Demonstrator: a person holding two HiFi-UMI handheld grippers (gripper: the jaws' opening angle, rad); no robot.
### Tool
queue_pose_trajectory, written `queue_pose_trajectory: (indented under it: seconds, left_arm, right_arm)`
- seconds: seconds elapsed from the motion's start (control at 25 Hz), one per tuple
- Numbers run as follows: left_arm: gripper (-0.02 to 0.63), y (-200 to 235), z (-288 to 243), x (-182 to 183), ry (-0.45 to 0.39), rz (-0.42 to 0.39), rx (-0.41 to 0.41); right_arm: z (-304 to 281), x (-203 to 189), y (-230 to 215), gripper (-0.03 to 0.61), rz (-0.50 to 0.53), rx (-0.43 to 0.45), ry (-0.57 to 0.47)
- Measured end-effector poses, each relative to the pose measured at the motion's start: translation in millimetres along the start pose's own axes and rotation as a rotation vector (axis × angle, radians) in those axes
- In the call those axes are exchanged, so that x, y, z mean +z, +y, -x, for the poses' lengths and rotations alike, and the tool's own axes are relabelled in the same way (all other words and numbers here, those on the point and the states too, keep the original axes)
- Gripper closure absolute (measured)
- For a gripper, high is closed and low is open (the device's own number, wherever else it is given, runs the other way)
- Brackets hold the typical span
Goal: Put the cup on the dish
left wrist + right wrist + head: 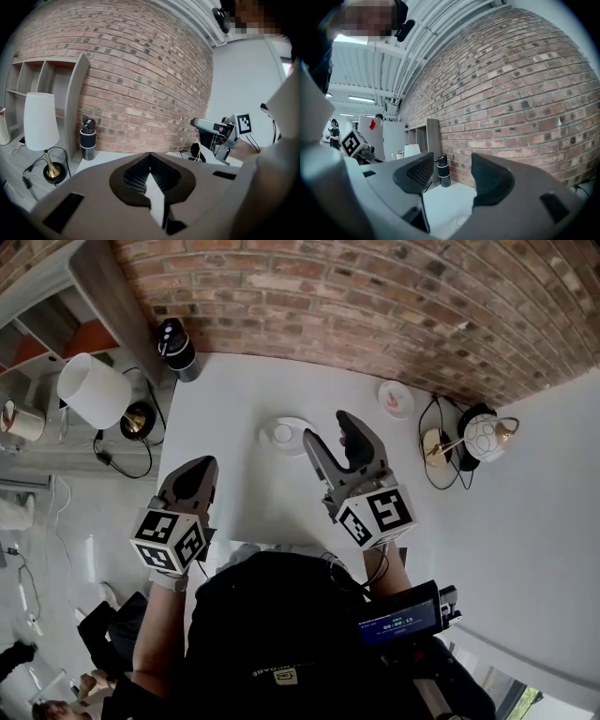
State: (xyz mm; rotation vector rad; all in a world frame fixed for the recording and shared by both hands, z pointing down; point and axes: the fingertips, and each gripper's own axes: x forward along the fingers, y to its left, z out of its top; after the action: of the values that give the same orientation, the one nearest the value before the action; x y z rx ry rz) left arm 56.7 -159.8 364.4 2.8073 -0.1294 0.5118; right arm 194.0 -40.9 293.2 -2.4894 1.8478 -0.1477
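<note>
Jaws pressed together tip to tip on the left gripper [150,161], with nothing between them, and jaws standing well apart and bare on the right gripper [450,176], as a person holds both tools over the near side of a white table [225,399]. Just beyond the right gripper's tips lies a round white dish [267,439] with a smaller ring [282,434] at its centre. Seen from above, that ring could be the cup standing on the dish or only the dish's own well. A second small round piece [396,397], white with a touch of pink, sits well apart near the back of the table and could equally be the cup. On the first reading the cup already lies as the task wants and nothing is left. On the second, the carry to the dish remains. The table top is plain and matt, with a black flask [176,350] at its far left corner against a red brick wall [375,296]. A lamp with a white shade [92,390] stands beside the table's left side, near grey shelves [47,84]. A globe lamp [487,437] with trailing cables stands to the right, and white pipes [408,51] run under the ceiling.
</note>
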Motion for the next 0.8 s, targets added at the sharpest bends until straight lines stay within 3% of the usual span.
queue_pose_trajectory:
  seconds: [0.16,0.48,0.8]
  left_arm:
    - [0.609,-10.0,-12.7,5.5,0.002,-0.021,-0.038]
    - [0.609,-30.2,-34.0,11.1,0.015,-0.047,-0.101]
    - [0.609,-33.7,-44.4,15.1,0.019,-0.053,-0.113]
  right_arm:
    - [13.4,5.0,-11.1,0.368,-0.004,-0.048,-0.027]
    - [29.9,2.7,-31.7,0.371,-0.004,-0.122,-0.024]
    - [32.1,-2.4,-44.4,0.373,-0.014,-0.149,-0.009]
